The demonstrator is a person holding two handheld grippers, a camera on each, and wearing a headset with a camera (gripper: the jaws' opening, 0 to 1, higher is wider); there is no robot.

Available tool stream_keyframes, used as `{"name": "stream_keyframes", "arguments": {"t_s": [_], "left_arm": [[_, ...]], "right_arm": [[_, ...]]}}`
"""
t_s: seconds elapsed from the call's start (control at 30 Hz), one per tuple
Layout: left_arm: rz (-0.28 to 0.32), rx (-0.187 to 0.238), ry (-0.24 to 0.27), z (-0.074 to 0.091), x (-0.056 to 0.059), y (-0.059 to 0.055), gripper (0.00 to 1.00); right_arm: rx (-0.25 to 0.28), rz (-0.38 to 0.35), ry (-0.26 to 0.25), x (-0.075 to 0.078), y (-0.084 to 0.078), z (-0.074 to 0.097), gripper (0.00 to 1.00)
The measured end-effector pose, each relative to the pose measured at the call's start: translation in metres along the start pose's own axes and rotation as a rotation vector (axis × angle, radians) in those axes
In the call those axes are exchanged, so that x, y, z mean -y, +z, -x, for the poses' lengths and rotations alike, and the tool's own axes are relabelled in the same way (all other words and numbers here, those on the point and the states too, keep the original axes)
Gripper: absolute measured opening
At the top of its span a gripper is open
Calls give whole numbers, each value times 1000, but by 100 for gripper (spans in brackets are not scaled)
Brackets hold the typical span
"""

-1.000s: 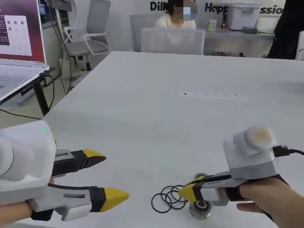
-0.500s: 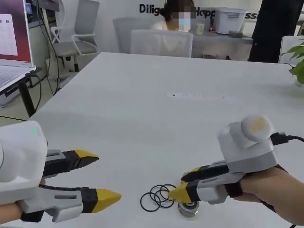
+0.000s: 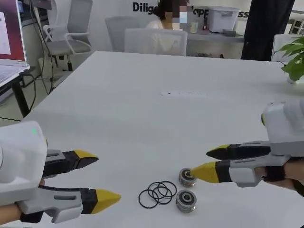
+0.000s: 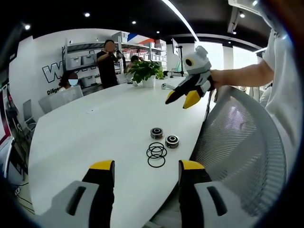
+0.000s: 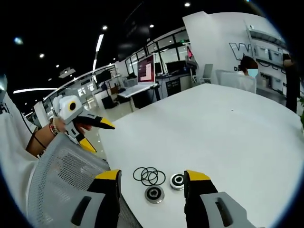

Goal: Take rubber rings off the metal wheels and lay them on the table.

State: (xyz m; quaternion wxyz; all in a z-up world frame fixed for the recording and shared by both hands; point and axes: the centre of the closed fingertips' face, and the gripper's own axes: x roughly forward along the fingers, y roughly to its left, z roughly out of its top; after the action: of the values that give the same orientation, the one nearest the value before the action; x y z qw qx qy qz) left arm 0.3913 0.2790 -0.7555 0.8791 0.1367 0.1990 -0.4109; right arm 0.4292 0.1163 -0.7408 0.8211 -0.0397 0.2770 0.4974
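Both tools gape open, empty: left tool (image 3: 102, 176) left of the rings (image 3: 157, 193), right tool (image 3: 202, 162) to their right. Two wheels (image 3: 187, 177) sit just beside the rings on the table (image 3: 166, 118).

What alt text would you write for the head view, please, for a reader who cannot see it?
Two metal wheels and a cluster of overlapping black rubber rings lie on a white table, near its front edge. The left gripper and right gripper, both open and empty, hover on either side, yellow tips pointing inwards.
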Motion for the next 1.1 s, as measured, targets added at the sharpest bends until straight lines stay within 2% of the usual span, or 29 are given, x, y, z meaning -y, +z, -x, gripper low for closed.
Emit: {"name": "stream_keyframes", "arguments": {"t_s": [0.13, 0.27, 0.43, 0.6, 0.77, 0.9, 1.1], "left_arm": [[3, 2, -4, 1, -1, -2, 51], [1, 7, -8, 1, -2, -2, 51], [1, 13, -12, 2, -3, -3, 51], [6, 15, -3, 6, -8, -5, 51], [19, 16, 12, 11, -15, -8, 51], [30, 18, 21, 13, -18, -9, 52], [45, 18, 28, 14, -20, -12, 56]], "right_arm": [[40, -8, -47, 11, 6, 16, 53], [63, -34, -104, 26, 4, 29, 54], [52, -73, -188, 53, -15, 48, 55], [23, -111, -236, 66, -38, 61, 56], [-49, -92, -275, 72, -62, 76, 60], [-68, -87, -282, 73, -73, 85, 63], [-69, -100, -272, 69, -84, 96, 70]]}}
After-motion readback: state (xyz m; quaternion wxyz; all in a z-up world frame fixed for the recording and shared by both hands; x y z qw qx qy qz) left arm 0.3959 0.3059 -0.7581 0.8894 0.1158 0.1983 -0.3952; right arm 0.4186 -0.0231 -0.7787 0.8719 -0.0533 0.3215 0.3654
